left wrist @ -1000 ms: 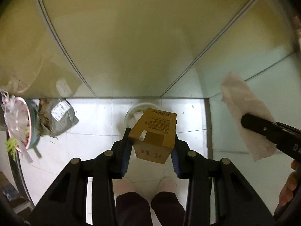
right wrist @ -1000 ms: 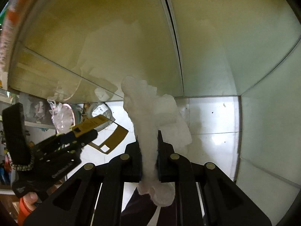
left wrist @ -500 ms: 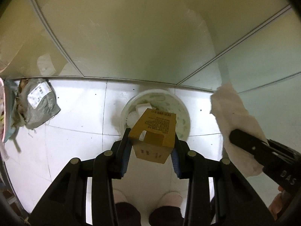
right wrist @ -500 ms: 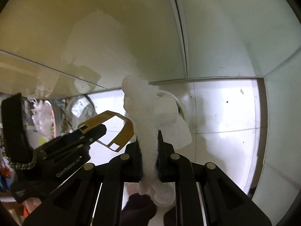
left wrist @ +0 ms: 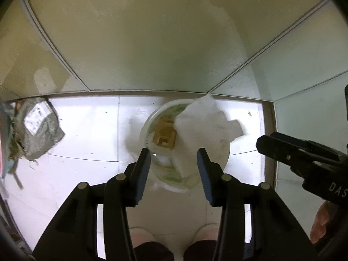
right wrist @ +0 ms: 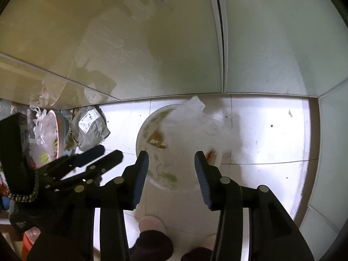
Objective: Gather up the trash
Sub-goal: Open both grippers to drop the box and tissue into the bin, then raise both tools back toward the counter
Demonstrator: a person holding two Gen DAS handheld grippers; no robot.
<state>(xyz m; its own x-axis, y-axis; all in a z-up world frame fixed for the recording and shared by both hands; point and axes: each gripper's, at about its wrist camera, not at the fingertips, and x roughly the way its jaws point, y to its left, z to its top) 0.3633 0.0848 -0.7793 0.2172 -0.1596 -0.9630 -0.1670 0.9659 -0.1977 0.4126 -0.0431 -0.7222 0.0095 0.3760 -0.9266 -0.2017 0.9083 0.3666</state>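
Observation:
A round white bin (left wrist: 224, 158) (right wrist: 141, 134) stands on the white tiled floor below both grippers. A small brown cardboard box (left wrist: 165, 137) (right wrist: 155, 140) lies inside it. A white tissue (left wrist: 206, 124) (right wrist: 195, 119), blurred, drops over the bin's mouth. My left gripper (left wrist: 173, 159) hangs above the bin, its jaws opening with nothing between them. My right gripper (right wrist: 171, 161) is also above the bin, its jaws opening and empty. Each gripper shows at the edge of the other's view: the right gripper (left wrist: 304, 158), the left gripper (right wrist: 95, 158).
A crumpled grey parcel bag (left wrist: 37, 130) (right wrist: 90, 128) lies on the floor to the left, beside a bowl with clear plastic wrap (right wrist: 46, 130). Pale cabinet panels (left wrist: 152, 43) rise behind the bin. The person's slippered feet (right wrist: 152, 223) stand just below it.
Both grippers dropped toward the bin, then let go: the cardboard box left the left gripper and fell into the bin, and the tissue left the right gripper and is falling over it.

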